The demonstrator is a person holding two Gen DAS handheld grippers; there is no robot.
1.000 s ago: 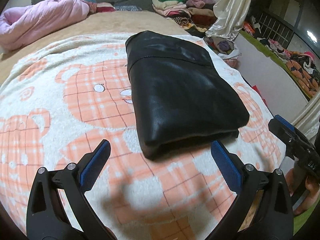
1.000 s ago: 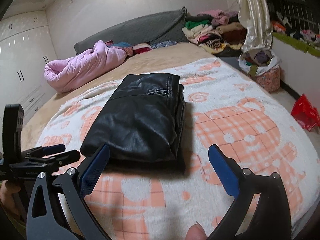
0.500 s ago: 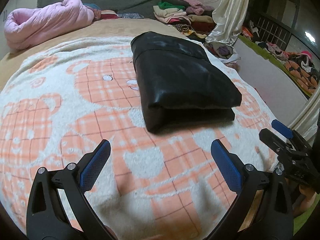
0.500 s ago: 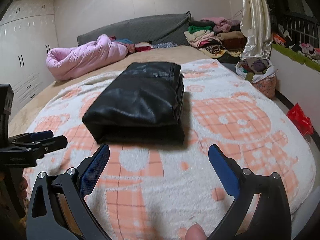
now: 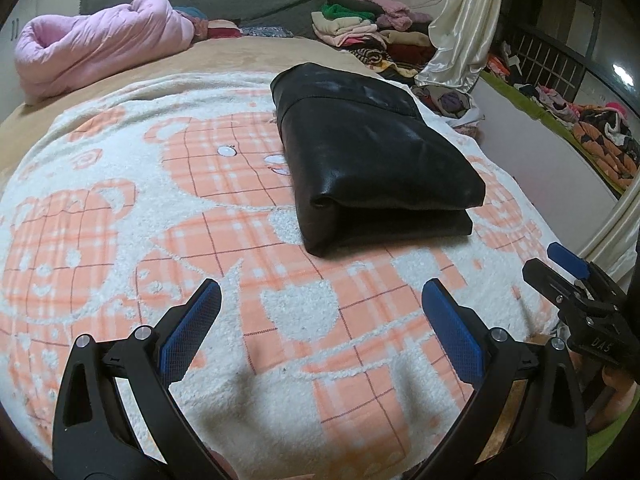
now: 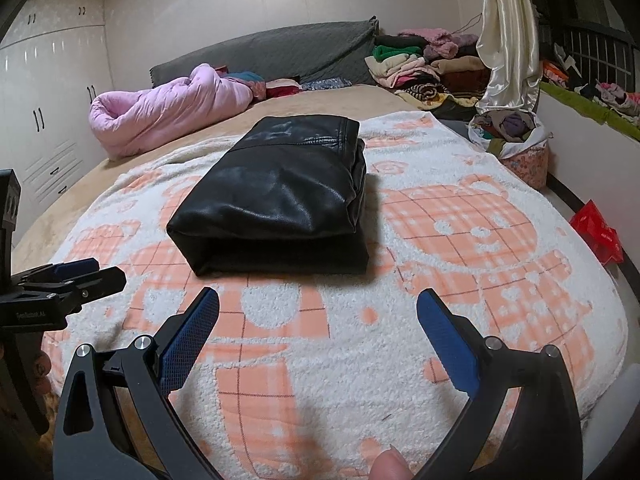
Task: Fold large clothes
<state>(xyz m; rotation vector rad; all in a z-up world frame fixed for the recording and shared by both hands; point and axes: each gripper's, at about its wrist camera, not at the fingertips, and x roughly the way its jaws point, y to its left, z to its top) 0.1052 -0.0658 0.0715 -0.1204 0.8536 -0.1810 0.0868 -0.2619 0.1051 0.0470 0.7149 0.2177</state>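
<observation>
A black leather garment lies folded into a thick rectangle on the orange-and-white bear blanket; it shows again in the right wrist view. My left gripper hovers open over the blanket, well short of the garment's near edge, with nothing between its blue pads. My right gripper is likewise open and empty, a little back from the fold. Each gripper appears at the edge of the other's view: the right gripper at the right, the left gripper at the left.
A pink quilt is bundled at the head of the bed by a grey headboard. Stacked clothes and a cream curtain stand at the far right. A laundry basket and a red bag sit on the floor beside the bed.
Both grippers have drawn back from the folded garment toward the foot of the bed, staying open. The garment lies where it was.
</observation>
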